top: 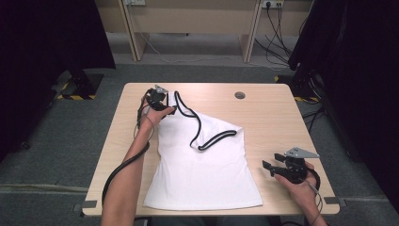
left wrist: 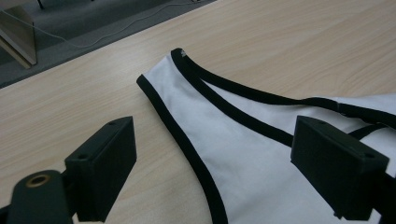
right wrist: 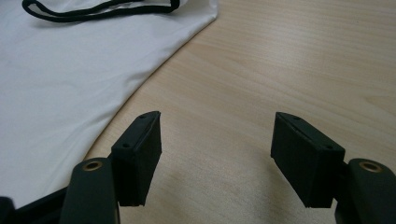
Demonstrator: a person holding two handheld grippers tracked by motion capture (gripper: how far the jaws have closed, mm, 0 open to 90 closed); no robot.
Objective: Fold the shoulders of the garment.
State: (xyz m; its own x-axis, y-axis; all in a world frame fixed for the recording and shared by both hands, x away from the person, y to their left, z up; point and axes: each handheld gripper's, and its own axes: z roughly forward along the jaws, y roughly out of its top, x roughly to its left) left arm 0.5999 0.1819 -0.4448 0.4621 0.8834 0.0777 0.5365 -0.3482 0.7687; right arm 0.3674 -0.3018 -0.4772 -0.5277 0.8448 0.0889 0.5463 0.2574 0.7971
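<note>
My left claw (left wrist: 212, 163), jaws apart, straddles the far-left strap of the white tank top (top: 202, 165) mid-table; I should clamp squarely on the black trim; right claw (right wrist: 215, 158) idles open, near right.

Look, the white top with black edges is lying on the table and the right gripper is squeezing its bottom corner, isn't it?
Not quite. The right gripper squeezes nothing: in the right gripper view its jaws stand open over bare table, beside the white top. The top does lie on the table and has black edges.
</note>
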